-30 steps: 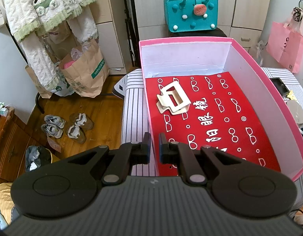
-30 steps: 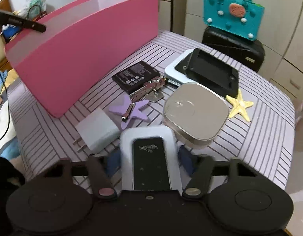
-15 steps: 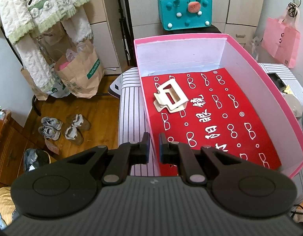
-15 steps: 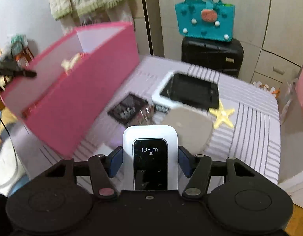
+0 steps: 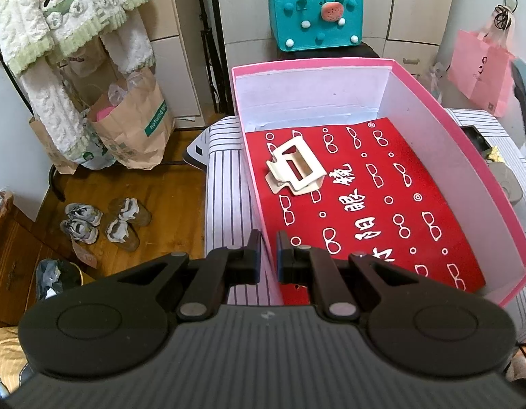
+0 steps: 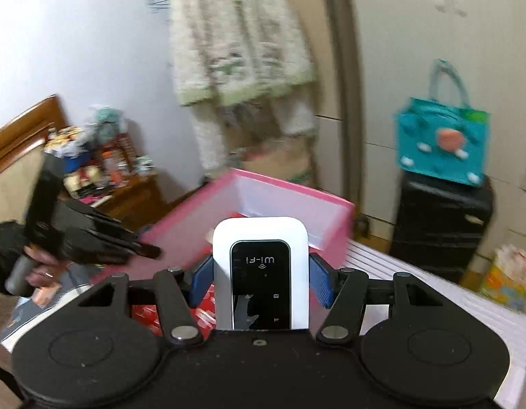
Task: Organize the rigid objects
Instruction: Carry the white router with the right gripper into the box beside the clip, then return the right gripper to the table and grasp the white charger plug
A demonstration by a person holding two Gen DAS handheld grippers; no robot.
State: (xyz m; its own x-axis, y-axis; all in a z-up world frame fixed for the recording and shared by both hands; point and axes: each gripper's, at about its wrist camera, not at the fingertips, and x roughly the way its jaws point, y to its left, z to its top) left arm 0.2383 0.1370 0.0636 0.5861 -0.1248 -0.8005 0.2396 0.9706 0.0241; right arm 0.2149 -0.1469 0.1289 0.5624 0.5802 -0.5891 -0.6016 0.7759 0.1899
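Router: white pocket unit (image 6: pixel 260 272), being carried in the right gripper (image 6: pixel 259 281), whose blue pads (image 6: pixel 320 284) are pressing its two long edges; it is hanging in the air just short of the pink box (image 6: pixel 290 201).
Step in hand: the transfer leg, as I judge it, with the router lifted clear of the striped table (image 6: pixel 433 300) and heading for the box.
Left gripper: (image 5: pixel 269 255) jaws are standing all but closed, pinching the near wall of the box (image 5: pixel 443 116), apparently steadying it.
Box contents: a cream clip (image 5: pixel 295 170) is lying on the red liner (image 5: pixel 399 211) toward the far left; the rest of the liner is showing bare.
Next move: carrying the router over the rim, lowering it onto open liner away from the clip, then spreading the jaws; the wall is tall, so it is looking like a clear lift over it is needed first.
Still outside: dark and grey items are showing past the right wall in the left view, too cropped to name.
Router writing: "Wi-Fi" with a signal mark on the black face, reading upside down from the right camera.
Liner writing: white Chinese characters among drawn spectacles; I am making out 眼镜, the others uncertain.
Paper bag: (image 5: pixel 136 126) green band reading "hotwind".
Blur: the right view is smeared, so nothing else there is reading.
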